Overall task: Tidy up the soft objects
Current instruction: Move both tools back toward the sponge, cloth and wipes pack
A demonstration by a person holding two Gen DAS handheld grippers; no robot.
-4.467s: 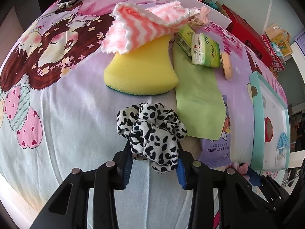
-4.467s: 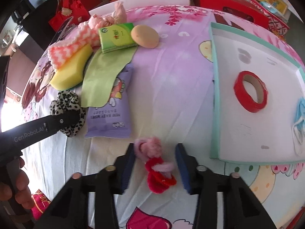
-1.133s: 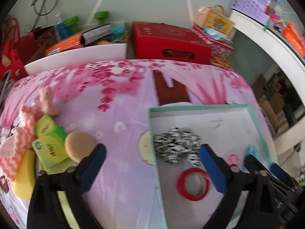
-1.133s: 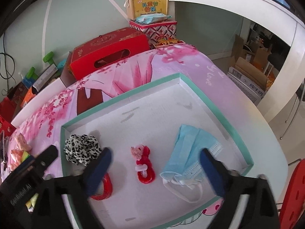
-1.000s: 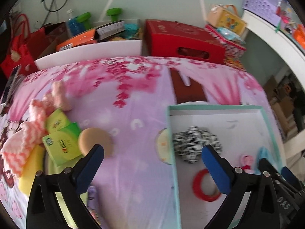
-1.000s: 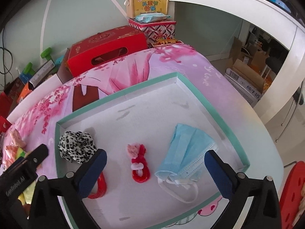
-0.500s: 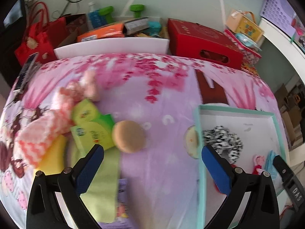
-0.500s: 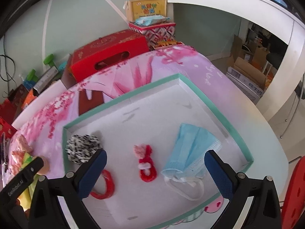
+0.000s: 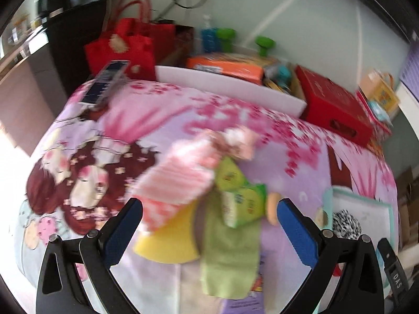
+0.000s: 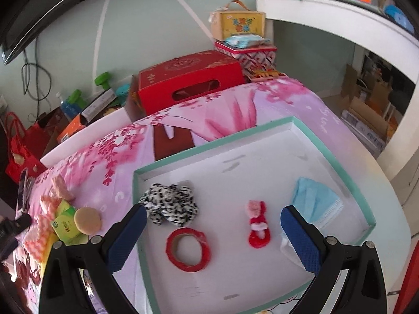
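My left gripper (image 9: 209, 231) is open and empty above a pile of soft things: a pink striped cloth (image 9: 180, 175), a yellow sponge (image 9: 170, 240), a green cloth (image 9: 230, 256), green tissue packs (image 9: 241, 204) and a tan puff (image 9: 273, 206). My right gripper (image 10: 213, 238) hangs open over the teal-rimmed white tray (image 10: 327, 151). In the tray lie a leopard scrunchie (image 10: 170, 208), a red tape ring (image 10: 188, 250), a red and pink hair tie (image 10: 258, 225) and a blue face mask (image 10: 316, 202). The scrunchie (image 9: 344, 221) also shows at the left wrist view's right edge.
A red box (image 10: 188, 83), a yellow carton (image 10: 237, 24) and a white board (image 9: 230, 83) stand behind the cartoon-print bedsheet (image 9: 104, 141). Red bags (image 9: 128, 47) and a phone (image 9: 104, 83) sit at the far left. A purple wipes pack (image 9: 243, 303) lies near me.
The scrunchie and the hair tie, held 4.5 s ago, now lie in the tray. My left gripper has swung left from the tray to the cloth pile; the right one shifted slightly.
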